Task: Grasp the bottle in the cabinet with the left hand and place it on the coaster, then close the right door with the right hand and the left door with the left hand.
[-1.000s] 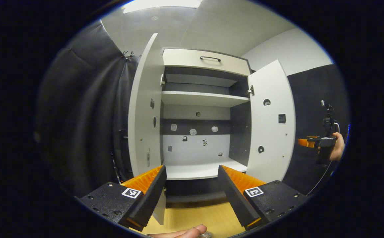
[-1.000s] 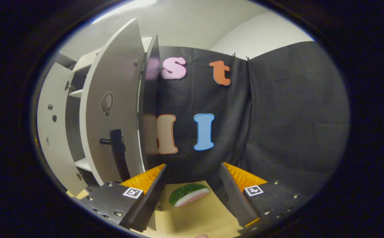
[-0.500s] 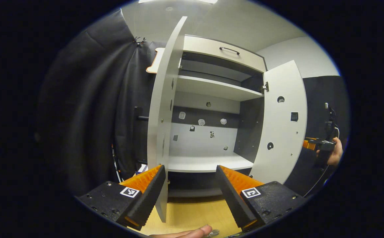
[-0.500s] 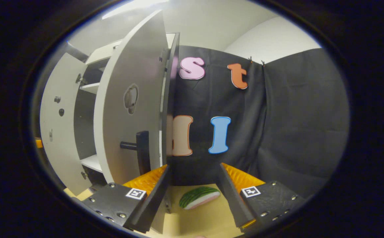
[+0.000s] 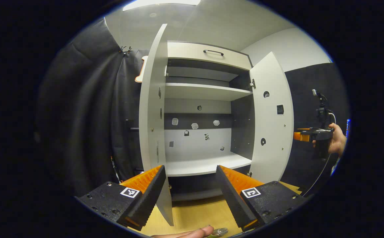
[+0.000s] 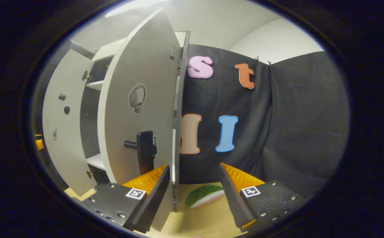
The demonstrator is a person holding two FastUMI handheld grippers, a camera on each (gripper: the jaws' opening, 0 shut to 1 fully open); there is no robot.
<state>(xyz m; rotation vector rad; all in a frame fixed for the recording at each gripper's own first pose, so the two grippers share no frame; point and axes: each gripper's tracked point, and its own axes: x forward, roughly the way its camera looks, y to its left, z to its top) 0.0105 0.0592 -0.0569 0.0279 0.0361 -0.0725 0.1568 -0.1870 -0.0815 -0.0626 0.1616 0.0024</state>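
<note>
In the left gripper view, the cabinet (image 5: 205, 99) is seen with both doors swung open, and its white shelves are bare. The left gripper (image 5: 190, 191) is held before it with its fingers spread apart and nothing between them; the edge of the left door (image 5: 152, 115) lies just by the left-hand finger. The right gripper (image 5: 311, 135) is seen farther off, beyond the right door (image 5: 273, 122), gripped by a hand (image 5: 338, 142). In the right gripper view, the fingers are likewise apart, the right door's edge is framed between them, and a watermelon slice (image 6: 204, 195) lies on the table (image 6: 208, 221). The bottle's place cannot be told.
</note>
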